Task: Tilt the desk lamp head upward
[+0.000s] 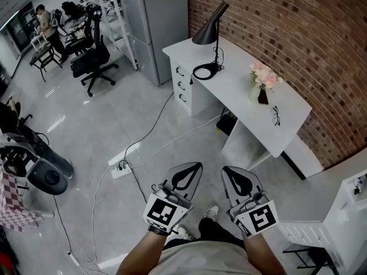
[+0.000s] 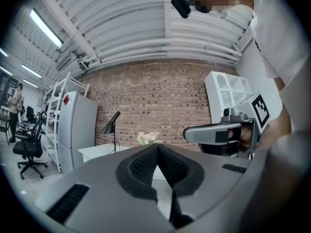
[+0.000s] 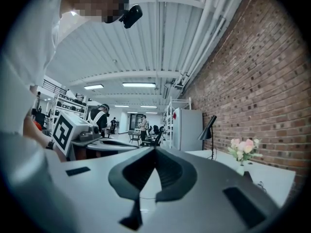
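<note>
The black desk lamp [image 1: 209,32] stands at the far end of a white desk [image 1: 235,93], its cone head sloping down over its ring base [image 1: 205,71]. My left gripper [image 1: 197,165] and right gripper [image 1: 228,170] hover side by side over the floor close to my body, well short of the desk. Both are shut with nothing between the jaws. The left gripper view has the lamp [image 2: 111,125] small and far beyond the shut left gripper [image 2: 157,147]. From the right gripper view, the lamp [image 3: 209,128] stands to the right of the shut right gripper [image 3: 155,150].
A vase of pink flowers [image 1: 261,80] and a pair of glasses [image 1: 276,115] sit on the desk, which backs onto a brick wall [image 1: 287,33]. A power strip [image 1: 119,167] with cables lies on the floor. An office chair [image 1: 94,62], a tall grey cabinet [image 1: 157,22] and a white shelf [image 1: 350,211] stand around.
</note>
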Demonstrator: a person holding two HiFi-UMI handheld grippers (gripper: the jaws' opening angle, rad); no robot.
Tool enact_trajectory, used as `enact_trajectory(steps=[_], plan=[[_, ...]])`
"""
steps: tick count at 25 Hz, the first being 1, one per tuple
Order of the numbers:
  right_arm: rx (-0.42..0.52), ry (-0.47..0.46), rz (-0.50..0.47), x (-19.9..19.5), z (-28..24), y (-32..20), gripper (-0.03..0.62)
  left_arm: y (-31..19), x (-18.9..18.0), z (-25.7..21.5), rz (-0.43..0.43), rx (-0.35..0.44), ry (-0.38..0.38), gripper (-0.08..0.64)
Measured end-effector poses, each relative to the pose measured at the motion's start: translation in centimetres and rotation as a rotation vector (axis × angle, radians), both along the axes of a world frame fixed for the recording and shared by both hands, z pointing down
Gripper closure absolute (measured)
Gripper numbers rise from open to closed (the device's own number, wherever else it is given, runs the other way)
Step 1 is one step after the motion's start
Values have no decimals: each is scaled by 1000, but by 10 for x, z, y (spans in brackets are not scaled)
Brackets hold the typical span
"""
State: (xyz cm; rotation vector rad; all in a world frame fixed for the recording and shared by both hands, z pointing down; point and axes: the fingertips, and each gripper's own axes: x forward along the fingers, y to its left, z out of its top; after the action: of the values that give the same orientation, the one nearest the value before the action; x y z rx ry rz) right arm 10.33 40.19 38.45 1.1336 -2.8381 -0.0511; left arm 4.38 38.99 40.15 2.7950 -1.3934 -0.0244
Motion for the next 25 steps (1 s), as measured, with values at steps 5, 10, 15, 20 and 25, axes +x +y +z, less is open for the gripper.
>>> enact_trajectory(steps=[5, 10, 15, 20, 25], plan=[[1, -3, -15, 15, -3, -35, 578, -31, 13, 3, -21, -23, 0, 557], [7, -22, -40, 36, -6, -74, 578, -70, 31, -1, -45, -11, -30, 557], [23, -41, -81, 46, -10, -107, 578, -97, 40, -7, -89, -1, -36, 557], [20, -65, -122, 54, -7, -124, 578, -111, 49, -2, -120, -12, -56, 557], [7, -84, -159, 53, -1, -135, 578, -120, 50, 2, -145, -19, -85, 557]])
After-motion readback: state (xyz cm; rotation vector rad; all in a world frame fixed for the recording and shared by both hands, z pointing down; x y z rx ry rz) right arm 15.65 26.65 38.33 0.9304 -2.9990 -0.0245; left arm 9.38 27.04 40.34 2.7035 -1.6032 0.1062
